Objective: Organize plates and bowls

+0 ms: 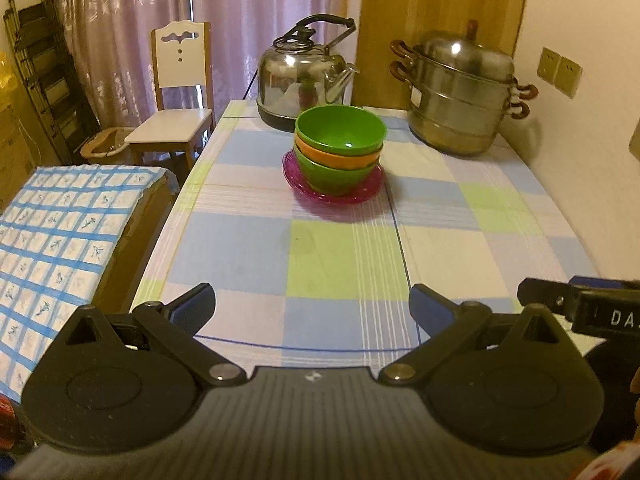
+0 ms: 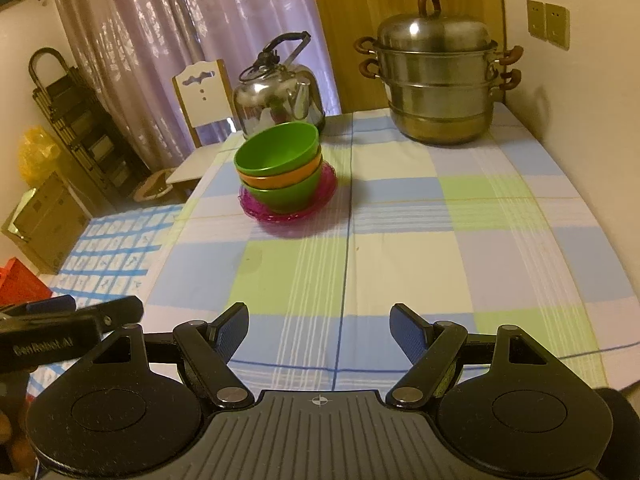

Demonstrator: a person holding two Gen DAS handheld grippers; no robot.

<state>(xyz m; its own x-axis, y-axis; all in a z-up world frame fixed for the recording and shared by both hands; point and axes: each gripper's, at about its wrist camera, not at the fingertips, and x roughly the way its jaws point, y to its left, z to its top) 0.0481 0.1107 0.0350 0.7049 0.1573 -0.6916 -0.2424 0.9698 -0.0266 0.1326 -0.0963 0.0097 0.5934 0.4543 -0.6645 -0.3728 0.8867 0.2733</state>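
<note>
Checked cloth (image 1: 248, 240) is being left bare ahead of the left gripper (image 1: 312, 308) and right gripper (image 2: 319, 330), both being held released and empty, while bowls (image 1: 340, 148) are sitting nested on plates (image 1: 332, 194) well ahead, so little seems left to be organized.

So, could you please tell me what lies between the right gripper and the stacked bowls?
Only bare checked tablecloth separates the right gripper from the stacked bowls, seen in the right wrist view.

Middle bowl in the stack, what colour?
Orange, the middle bowl sits between two green bowls on the pink plates. Clearest in the left wrist view.
</note>
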